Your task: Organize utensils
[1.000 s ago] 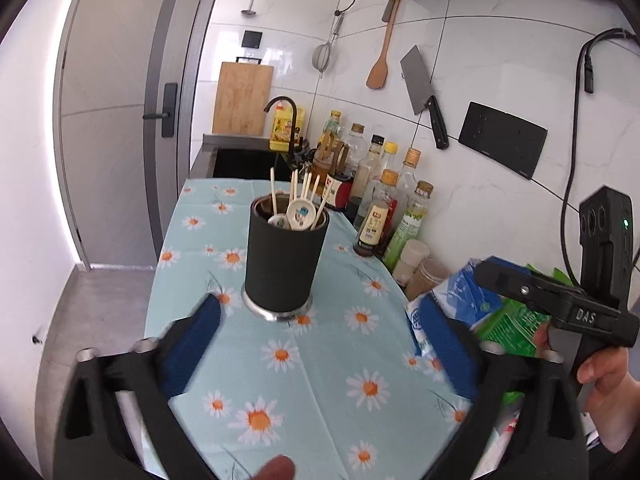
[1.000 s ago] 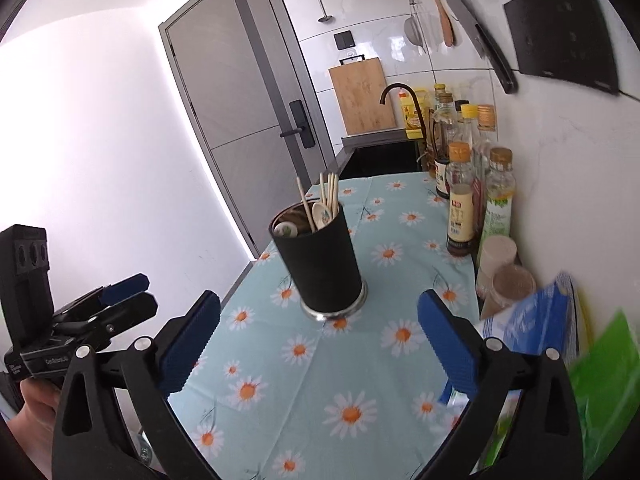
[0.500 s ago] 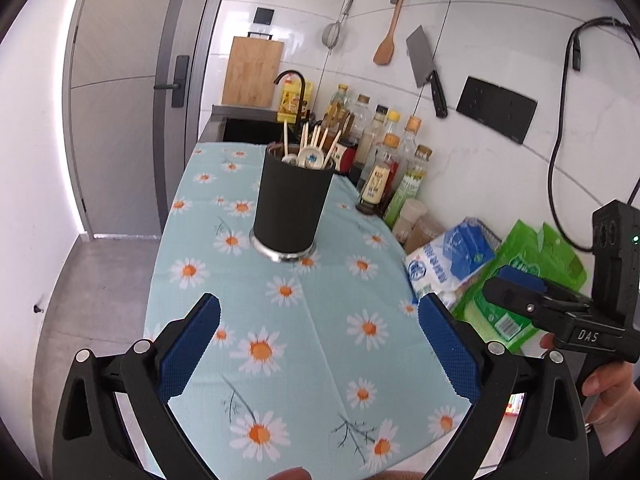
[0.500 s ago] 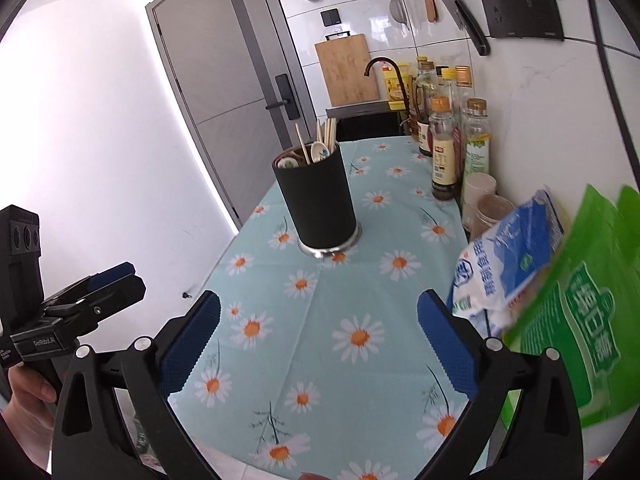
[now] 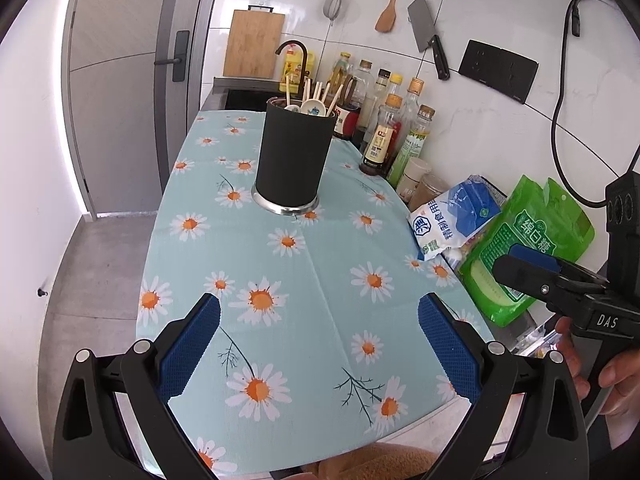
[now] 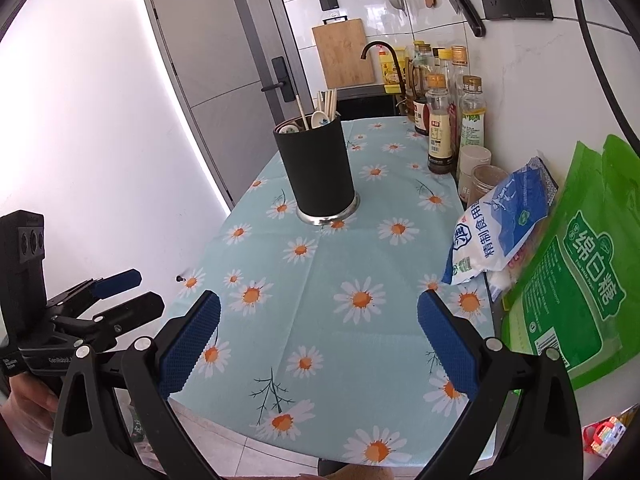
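Holding both tools wide and empty above the near edge of the counter [image 5: 320, 280], I see my left tool [image 5: 319, 344] and right tool [image 6: 318, 342] side by side. At twelve o'clock stands the black holder [image 5: 294, 158] with chopsticks [image 5: 316, 92] and spoons [image 5: 312, 109] inside. Bottles [image 5: 384, 136] line the wall at one o'clock; bags [image 6: 500, 224] lie at three.

Sauce bottles [image 5: 384, 136], salt bag [image 5: 452, 220], green sugar bag [image 5: 524, 248] along tiled wall [image 5: 480, 8]
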`<control>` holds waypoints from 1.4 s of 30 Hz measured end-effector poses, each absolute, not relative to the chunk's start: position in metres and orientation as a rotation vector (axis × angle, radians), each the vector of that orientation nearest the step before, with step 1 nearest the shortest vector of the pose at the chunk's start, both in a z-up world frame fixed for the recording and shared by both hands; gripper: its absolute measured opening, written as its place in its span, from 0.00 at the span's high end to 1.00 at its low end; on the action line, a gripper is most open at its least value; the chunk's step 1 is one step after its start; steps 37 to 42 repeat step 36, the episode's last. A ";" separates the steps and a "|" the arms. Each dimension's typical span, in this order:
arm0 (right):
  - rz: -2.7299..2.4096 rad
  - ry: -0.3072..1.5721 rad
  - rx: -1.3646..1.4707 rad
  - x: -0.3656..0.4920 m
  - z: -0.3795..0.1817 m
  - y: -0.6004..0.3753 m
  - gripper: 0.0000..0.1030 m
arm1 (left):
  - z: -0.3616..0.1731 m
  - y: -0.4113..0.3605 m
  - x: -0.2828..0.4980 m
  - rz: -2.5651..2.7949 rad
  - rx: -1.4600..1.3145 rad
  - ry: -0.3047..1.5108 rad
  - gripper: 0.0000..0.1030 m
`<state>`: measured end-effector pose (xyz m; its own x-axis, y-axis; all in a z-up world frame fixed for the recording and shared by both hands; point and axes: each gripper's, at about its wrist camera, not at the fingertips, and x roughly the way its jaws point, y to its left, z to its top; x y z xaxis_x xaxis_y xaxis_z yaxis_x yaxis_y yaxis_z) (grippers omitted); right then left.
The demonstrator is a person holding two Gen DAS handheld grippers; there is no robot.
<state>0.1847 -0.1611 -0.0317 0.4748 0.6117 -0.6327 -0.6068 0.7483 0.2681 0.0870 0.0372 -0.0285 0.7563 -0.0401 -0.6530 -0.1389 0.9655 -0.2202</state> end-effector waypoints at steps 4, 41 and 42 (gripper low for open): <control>0.746 0.776 -0.003 0.182 -0.033 -0.159 0.05 | -0.032 0.039 0.085 0.052 -0.275 0.721 0.06; 0.726 0.811 0.023 0.181 -0.046 -0.160 0.05 | -0.036 0.032 0.085 -0.002 -0.264 0.755 0.06; 0.726 0.811 0.023 0.181 -0.046 -0.160 0.05 | -0.036 0.032 0.085 -0.002 -0.264 0.755 0.06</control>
